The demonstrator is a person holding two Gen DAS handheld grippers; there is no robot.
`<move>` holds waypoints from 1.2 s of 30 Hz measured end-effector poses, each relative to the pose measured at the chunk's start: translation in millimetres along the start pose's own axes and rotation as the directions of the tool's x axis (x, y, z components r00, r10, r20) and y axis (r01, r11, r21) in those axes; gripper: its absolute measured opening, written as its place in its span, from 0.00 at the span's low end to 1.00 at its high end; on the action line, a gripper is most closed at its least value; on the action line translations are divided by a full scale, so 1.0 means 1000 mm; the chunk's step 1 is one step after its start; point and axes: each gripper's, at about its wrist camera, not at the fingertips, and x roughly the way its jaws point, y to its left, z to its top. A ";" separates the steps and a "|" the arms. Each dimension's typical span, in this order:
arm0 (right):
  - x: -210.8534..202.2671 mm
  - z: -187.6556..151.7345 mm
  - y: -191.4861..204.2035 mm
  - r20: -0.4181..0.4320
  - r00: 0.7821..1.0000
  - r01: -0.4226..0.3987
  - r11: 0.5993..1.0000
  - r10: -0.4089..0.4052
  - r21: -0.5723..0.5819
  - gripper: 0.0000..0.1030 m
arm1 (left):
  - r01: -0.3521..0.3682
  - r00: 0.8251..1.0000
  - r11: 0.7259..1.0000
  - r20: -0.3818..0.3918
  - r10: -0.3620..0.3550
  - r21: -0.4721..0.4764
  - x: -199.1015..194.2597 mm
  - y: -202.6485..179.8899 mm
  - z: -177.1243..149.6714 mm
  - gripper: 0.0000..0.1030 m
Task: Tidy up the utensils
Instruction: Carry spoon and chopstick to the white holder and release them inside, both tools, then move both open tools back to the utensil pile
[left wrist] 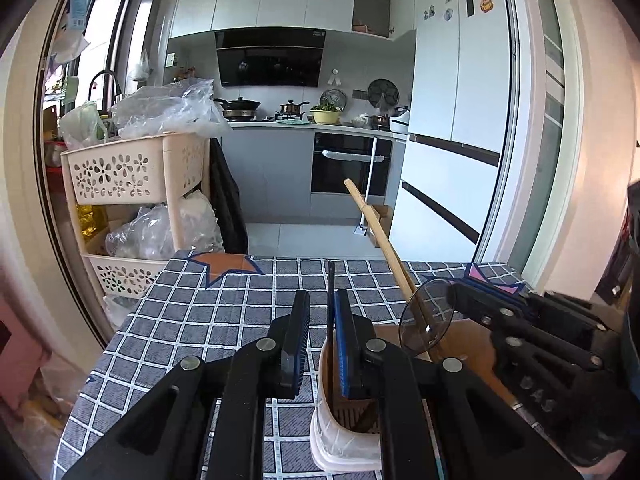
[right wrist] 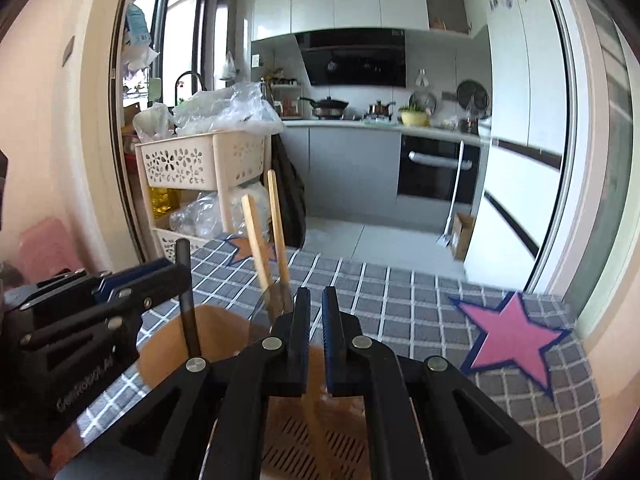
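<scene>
A: Left gripper (left wrist: 320, 300)?
B: Parted, wide gap. Thin black utensil handle (left wrist: 331, 300) standing upright in that gap, hard against the inner face of the right-hand finger (left wrist: 343, 332); clear air on the other side. Not pinched. In the right wrist view, same black handle (right wrist: 187, 300) seen just ahead of the left gripper (right wrist: 120, 280) tips.
A: Where's it sitting?
B: Lower end down inside white utensil holder (left wrist: 344, 432), directly below and slightly right of the left claw. Brown slatted insert visible inside.
A: Right gripper (right wrist: 316, 304)?
B: Narrow gap, nearly together. Can't tell if anything is held; a blurred pale stick shape runs under the fingers but contact unclear.
A: Other utensils?
B: Two wooden handles (right wrist: 276, 236) leaning up just ahead and left of the right claw. From the left wrist view, one wooden handle (left wrist: 384, 248) slanting up-left, ahead-right of the left claw, passing behind a clear round lid-like piece (left wrist: 426, 320).
A: Surface?
B: Grey checked tablecloth (left wrist: 224, 320), orange star (left wrist: 224, 266) ahead-left, pink star (right wrist: 512, 336) right of the right claw. Brown board (right wrist: 224, 332) under the holder area.
</scene>
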 end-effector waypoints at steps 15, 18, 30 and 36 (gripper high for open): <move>-0.065 0.003 -0.025 -0.043 0.999 -0.014 0.983 0.022 0.185 0.36 | -0.035 0.999 0.997 0.017 0.036 -0.074 -0.032 0.017 0.007 1.00; -0.081 -0.002 -0.024 -0.052 0.998 -0.016 0.979 0.027 0.201 0.41 | -0.030 0.998 0.997 0.051 0.034 -0.075 -0.050 0.021 0.007 1.00; -0.141 -0.048 -0.020 -0.153 0.983 -0.048 0.940 0.105 0.337 1.00 | -0.044 0.963 0.992 -0.267 0.011 -0.117 -0.087 0.046 -0.064 1.00; -0.150 -0.096 -0.008 -0.289 0.954 0.013 0.953 0.080 0.304 1.00 | -0.082 0.897 0.986 -0.443 0.008 -0.147 -0.091 0.046 -0.134 1.00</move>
